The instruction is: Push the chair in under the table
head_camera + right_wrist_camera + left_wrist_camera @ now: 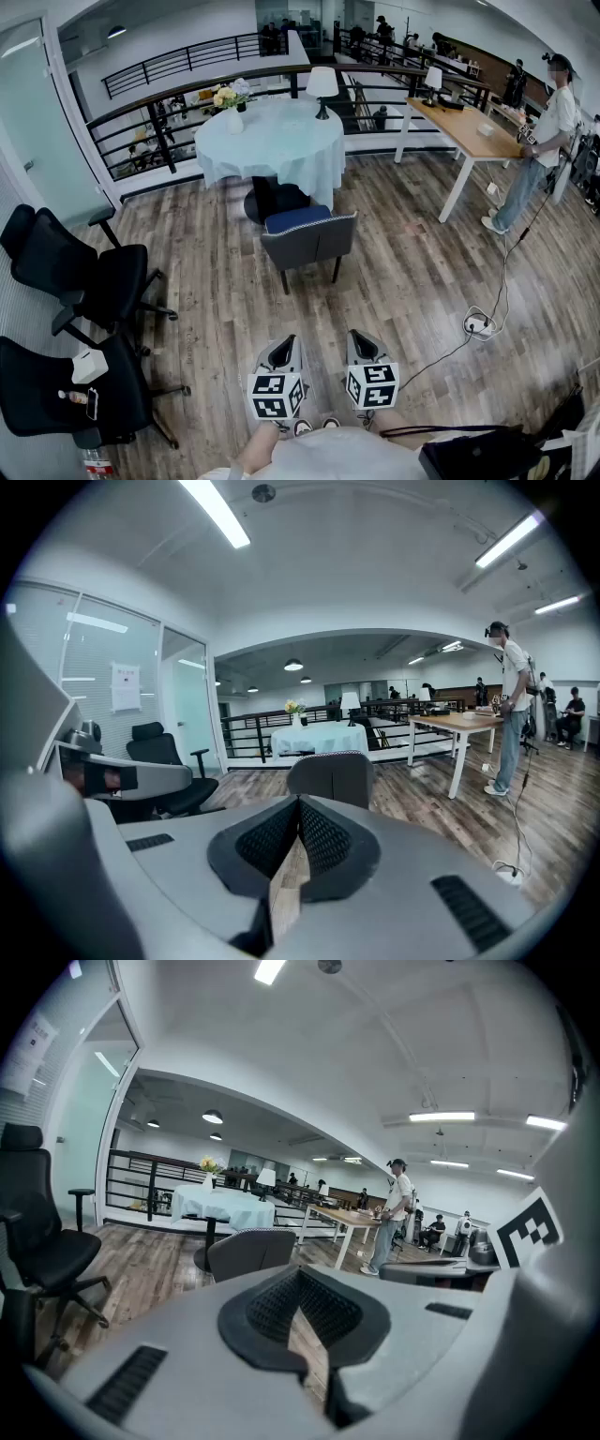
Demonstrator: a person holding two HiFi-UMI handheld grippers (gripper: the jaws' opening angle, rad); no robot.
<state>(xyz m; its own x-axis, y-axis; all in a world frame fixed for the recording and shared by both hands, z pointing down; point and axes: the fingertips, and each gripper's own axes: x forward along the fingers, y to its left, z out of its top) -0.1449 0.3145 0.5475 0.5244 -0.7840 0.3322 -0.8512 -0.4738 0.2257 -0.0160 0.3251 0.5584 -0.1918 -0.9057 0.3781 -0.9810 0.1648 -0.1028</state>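
1. Chair (307, 239): grey with a blue seat cushion. It stands on the wood floor just in front of the round table (272, 141), pulled out from it, with its back toward the two grippers.
2. Left gripper (284, 345): its jaws are clenched together with nothing between them, and it is well apart from the chair.
3. Right gripper (362, 339): its jaws are also pressed together and empty. It sits beside the left one and points toward the chair.
4. Table top: a pale cloth, a white lamp (322, 84) and a vase of flowers (230, 97).
5. Surroundings: two black office chairs (84, 272) at the left; a wooden desk (464, 127) at the right with a person (548, 131) standing beside it.
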